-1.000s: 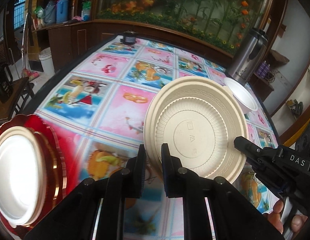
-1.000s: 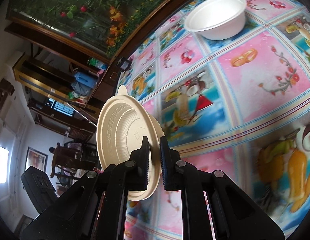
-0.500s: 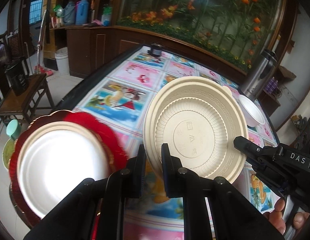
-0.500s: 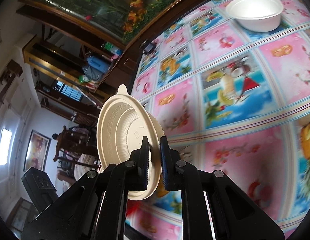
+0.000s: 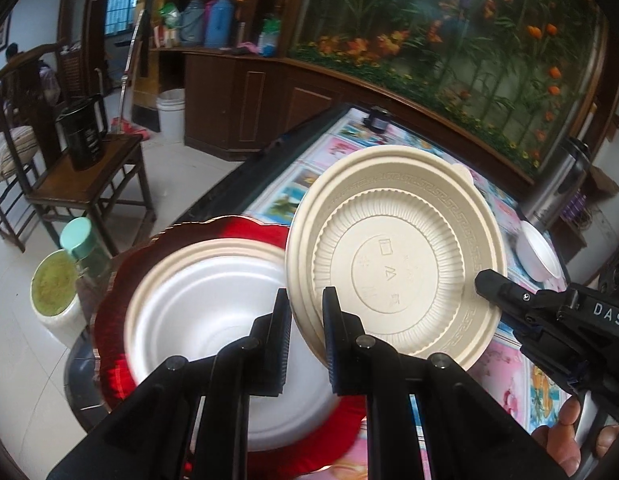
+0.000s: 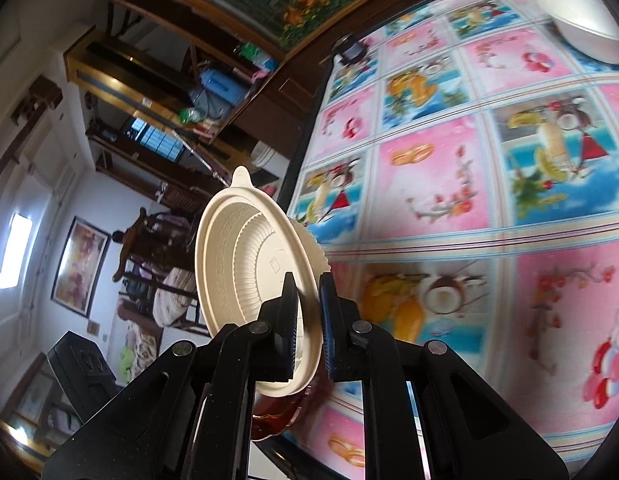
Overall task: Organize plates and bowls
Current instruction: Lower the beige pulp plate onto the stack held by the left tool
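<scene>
A beige ribbed plate (image 5: pixel 393 272) hangs tilted above the table, its underside facing the left wrist camera. My left gripper (image 5: pixel 307 336) is shut on its lower rim. My right gripper (image 5: pixel 483 282) pinches the rim on the opposite side, and in its own view it (image 6: pixel 309 320) is shut on the plate (image 6: pixel 245 276) seen edge-on. Just left of and below the held plate, a white plate (image 5: pixel 205 312) rests on a red scalloped charger (image 5: pixel 117 344) at the table corner. A white bowl (image 5: pixel 537 252) (image 6: pixel 585 28) sits far across the table.
The patterned tablecloth (image 6: pixel 449 184) covers the table, whose dark edge (image 5: pixel 237 184) runs close on the left. A steel flask (image 5: pixel 557 176) stands by the bowl. A green-lidded jar (image 5: pixel 83 248), a pale pot (image 5: pixel 55 292) and a wooden chair with a black kettle (image 5: pixel 85 140) lie beyond the corner.
Both grippers have carried the beige plate leftward across the table to its corner. The red charger with the white plate now lies right beside and under it; the white bowl has receded.
</scene>
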The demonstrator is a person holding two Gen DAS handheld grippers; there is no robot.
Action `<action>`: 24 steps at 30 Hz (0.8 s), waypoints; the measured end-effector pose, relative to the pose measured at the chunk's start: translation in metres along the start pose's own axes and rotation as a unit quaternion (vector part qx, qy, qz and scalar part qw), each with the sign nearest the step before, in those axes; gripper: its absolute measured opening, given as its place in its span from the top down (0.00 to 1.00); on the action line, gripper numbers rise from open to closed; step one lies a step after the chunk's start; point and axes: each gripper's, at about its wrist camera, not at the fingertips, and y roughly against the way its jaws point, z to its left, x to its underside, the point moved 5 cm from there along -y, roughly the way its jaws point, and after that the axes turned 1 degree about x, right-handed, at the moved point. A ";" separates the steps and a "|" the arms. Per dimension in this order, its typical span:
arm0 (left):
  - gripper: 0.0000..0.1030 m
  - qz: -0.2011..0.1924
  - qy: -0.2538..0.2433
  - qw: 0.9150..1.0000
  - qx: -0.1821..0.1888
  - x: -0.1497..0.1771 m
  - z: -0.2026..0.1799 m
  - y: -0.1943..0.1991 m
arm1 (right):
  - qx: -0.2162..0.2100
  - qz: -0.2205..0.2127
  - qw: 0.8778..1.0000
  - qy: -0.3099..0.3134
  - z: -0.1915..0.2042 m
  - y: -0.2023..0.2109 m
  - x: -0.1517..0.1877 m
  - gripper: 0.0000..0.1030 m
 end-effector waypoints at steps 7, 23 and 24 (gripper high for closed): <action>0.86 0.001 0.028 0.999 -0.017 -0.002 0.033 0.001 | -0.006 0.025 0.999 0.021 0.023 -0.025 0.008 0.89; 0.85 0.023 0.037 0.999 -0.030 0.012 0.064 0.019 | -0.021 0.093 0.995 0.028 0.037 -0.063 0.040 0.89; 0.85 0.023 0.035 0.999 -0.032 0.013 0.064 0.021 | -0.024 0.097 0.995 0.026 0.037 -0.064 0.042 0.89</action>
